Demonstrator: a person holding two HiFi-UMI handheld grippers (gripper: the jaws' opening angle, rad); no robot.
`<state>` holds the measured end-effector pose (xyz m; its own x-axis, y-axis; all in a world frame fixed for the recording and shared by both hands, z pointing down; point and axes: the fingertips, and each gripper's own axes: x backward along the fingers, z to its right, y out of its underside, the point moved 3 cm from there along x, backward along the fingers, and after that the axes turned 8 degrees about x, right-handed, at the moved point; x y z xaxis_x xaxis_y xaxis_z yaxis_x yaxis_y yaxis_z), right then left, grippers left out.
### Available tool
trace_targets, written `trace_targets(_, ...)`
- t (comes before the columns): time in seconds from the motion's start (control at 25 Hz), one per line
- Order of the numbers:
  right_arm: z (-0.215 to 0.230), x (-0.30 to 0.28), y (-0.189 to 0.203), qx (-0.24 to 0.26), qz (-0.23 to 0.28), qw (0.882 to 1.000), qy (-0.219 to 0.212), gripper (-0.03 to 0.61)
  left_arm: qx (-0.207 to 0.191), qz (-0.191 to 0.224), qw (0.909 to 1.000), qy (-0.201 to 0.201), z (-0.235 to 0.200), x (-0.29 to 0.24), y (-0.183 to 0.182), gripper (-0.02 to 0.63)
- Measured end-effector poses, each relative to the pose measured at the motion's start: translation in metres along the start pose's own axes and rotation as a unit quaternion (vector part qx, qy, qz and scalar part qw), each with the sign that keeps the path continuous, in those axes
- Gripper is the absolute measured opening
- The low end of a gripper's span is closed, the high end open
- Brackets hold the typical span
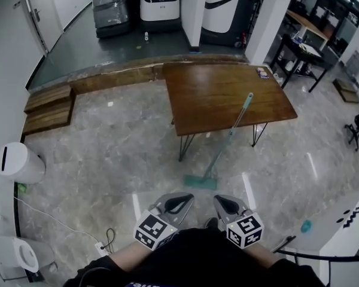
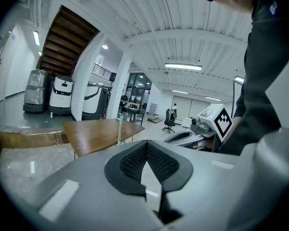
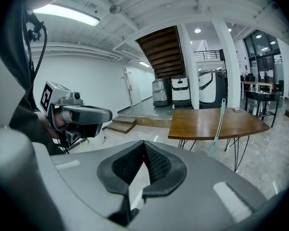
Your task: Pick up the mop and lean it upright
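While the left claw and right claw sit pressed together, empty, the teal long-handled flat mop stands ahead, handle slanting away rightward against the brown wooden table, nearer the right claw.

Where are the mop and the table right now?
mop (image 1: 230,133), head view, middle of the handle.
table (image 1: 215,91), head view, bare wooden top.

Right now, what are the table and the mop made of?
Table: brown top with grain streaks and a sheen, likely wood; thin dark legs, probably metal. Mop: smooth pale teal handle, plastic or painted metal; flat teal head, maybe cloth.
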<state>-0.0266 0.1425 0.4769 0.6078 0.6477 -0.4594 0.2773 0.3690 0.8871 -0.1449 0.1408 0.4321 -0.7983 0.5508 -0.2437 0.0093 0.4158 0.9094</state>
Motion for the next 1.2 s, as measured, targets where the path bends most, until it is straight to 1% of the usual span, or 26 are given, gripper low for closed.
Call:
trace_targets(0.16,-0.002,0.010,-0.002,0.022,0.013,0.999,-0.021,0.005,-0.038,-0.004,0.9993,0.002,0.027,-0.006,-0.001,0.020)
trace_targets(0.32,0.013,0.028,0.000,0.043,0.038,0.998,-0.035,0.003,-0.055,0.005,0.9982,-0.023,0.047,-0.019,-0.007,0.020)
trace_targets(0.48,0.038,0.061,0.002,0.052,0.072,0.995,-0.036,0.003,-0.054,0.037,0.9964,-0.054,0.075,-0.035,-0.017,0.020)
trace_targets(0.56,0.051,0.080,0.004,0.062,0.094,0.993,-0.042,0.003,-0.053,0.046,0.9953,-0.066,0.093,-0.047,-0.016,0.020)
trace_targets(0.68,0.069,0.104,0.006,0.077,0.117,0.989,-0.058,0.003,-0.047,0.049,0.9941,-0.084,0.118,-0.068,-0.012,0.020)
trace_targets(0.84,0.089,0.134,0.013,0.080,0.138,0.984,-0.073,0.003,-0.025,0.042,0.9934,-0.104,0.149,-0.089,-0.002,0.020)
trace_targets(1.0,0.092,0.146,0.015,0.087,0.147,0.981,-0.088,0.003,-0.031,0.045,0.9934,-0.101,0.165,-0.103,-0.005,0.020)
trace_targets(1.2,0.099,0.162,0.004,0.089,0.175,0.978,-0.068,0.003,-0.038,0.030,0.9956,-0.080,0.177,-0.119,-0.006,0.020)
